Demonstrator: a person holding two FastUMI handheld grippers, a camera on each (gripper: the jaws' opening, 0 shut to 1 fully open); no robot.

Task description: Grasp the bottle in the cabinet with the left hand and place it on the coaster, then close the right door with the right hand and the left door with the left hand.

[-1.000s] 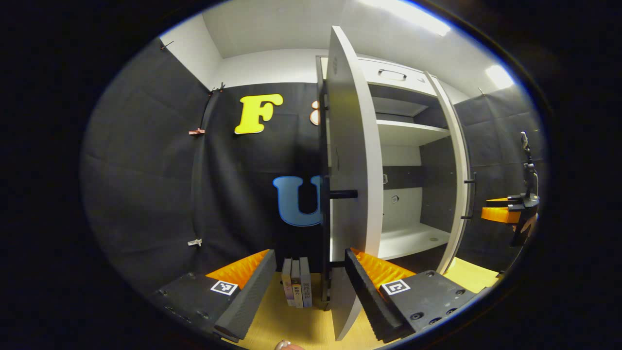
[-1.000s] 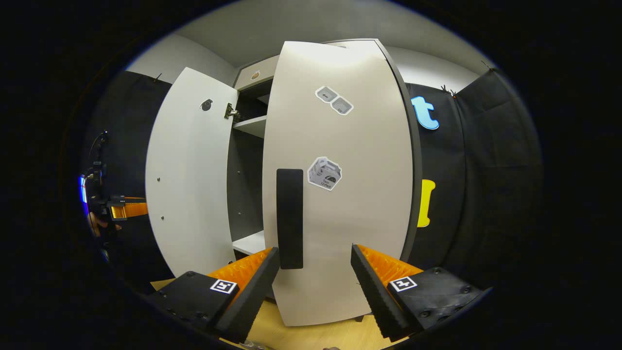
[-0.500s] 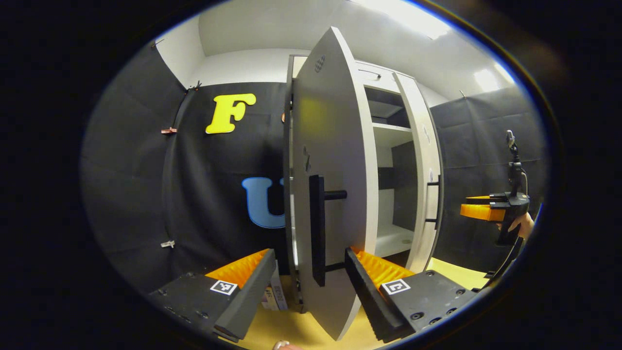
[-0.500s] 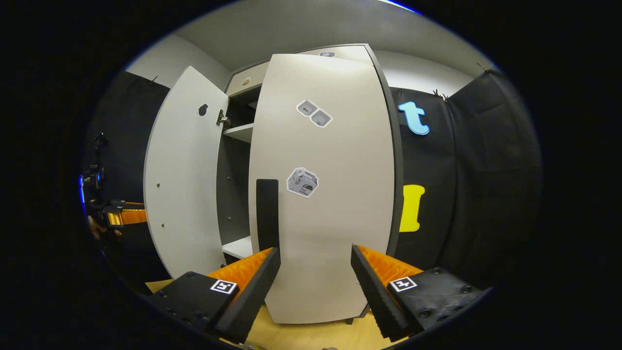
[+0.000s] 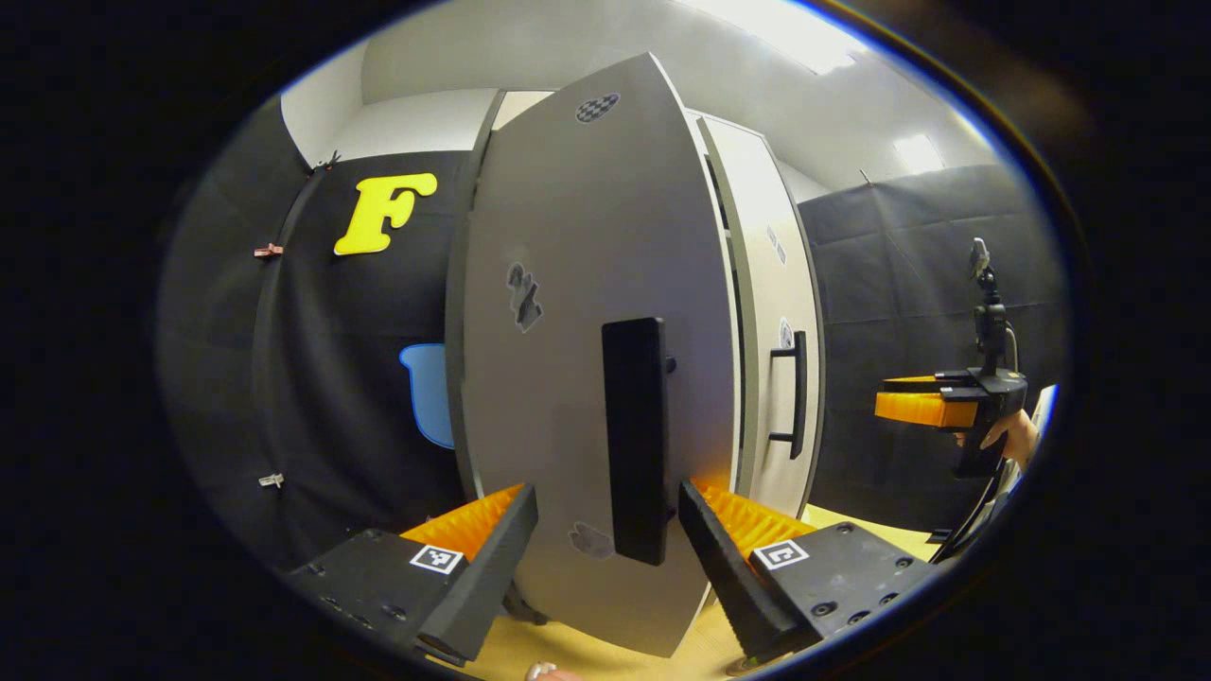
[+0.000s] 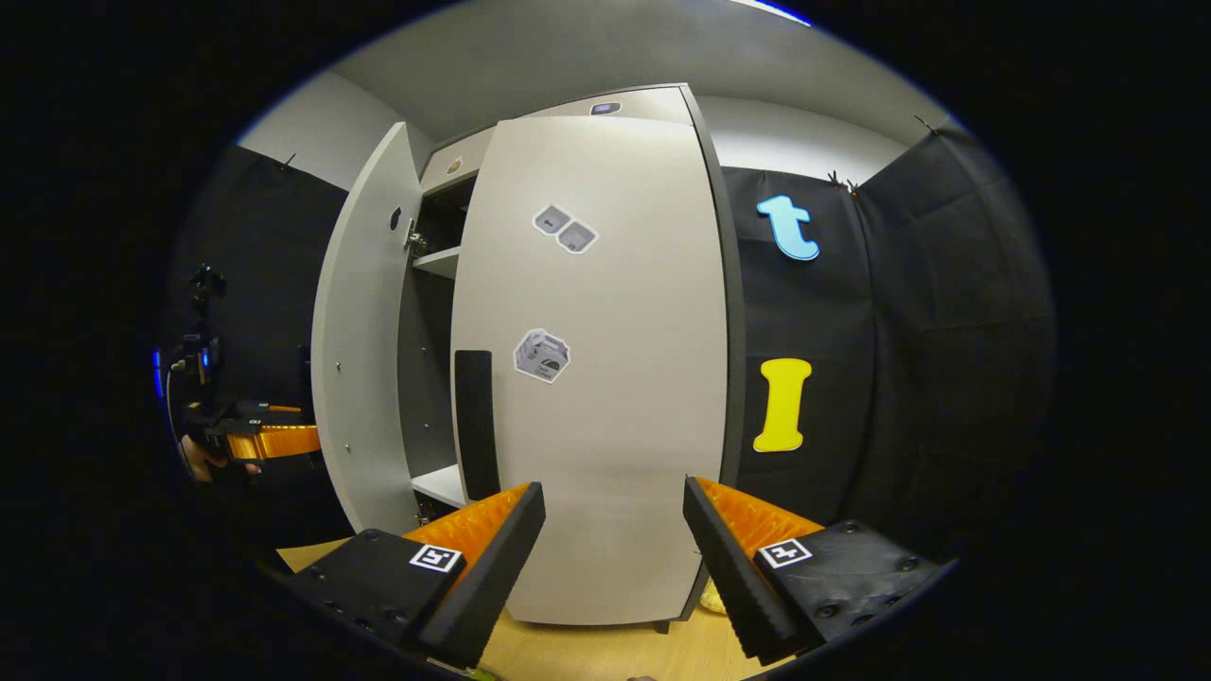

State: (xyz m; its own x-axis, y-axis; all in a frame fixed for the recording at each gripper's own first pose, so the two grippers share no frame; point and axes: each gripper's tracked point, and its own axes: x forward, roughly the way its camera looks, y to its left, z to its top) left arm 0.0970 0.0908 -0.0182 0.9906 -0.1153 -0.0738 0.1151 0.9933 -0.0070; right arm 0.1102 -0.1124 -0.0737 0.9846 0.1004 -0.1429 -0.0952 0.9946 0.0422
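Left gripper view has the left gripper (image 5: 605, 539) at 6 o'clock with its two fingers spread apart and nothing between them except the lower end of the left door's handle (image 5: 635, 440), a flat, dark, upright bar; whether a finger touches the handle or the door I cannot tell. The left door (image 5: 558, 378) is a smooth, matte, pale grey panel with small stickers, and it stands almost shut, with a thin dark gap at its 3 o'clock edge next to the right door (image 5: 771, 312). In the right gripper view the right door (image 6: 615, 378) appears closed flat on the cabinet (image 6: 605, 99), and the right gripper (image 6: 613, 544) at 6 o'clock is open and empty, a little apart from the panel. The left door shows there at 9 o'clock, ajar, with a shelf (image 6: 440, 260) and dark interior visible behind it. The bottle and the coaster I cannot locate in these views, so I judge that step as already finished. The risk, in my opinion, is that the last push is too soft and the door rests ajar, or too strong and the hard panel bounces back from the frame. The ribbed finger could also catch behind the handle bar and pull the door open again when it retreats. The wooden floor surface (image 5: 605, 648) looks smooth and light yellow.
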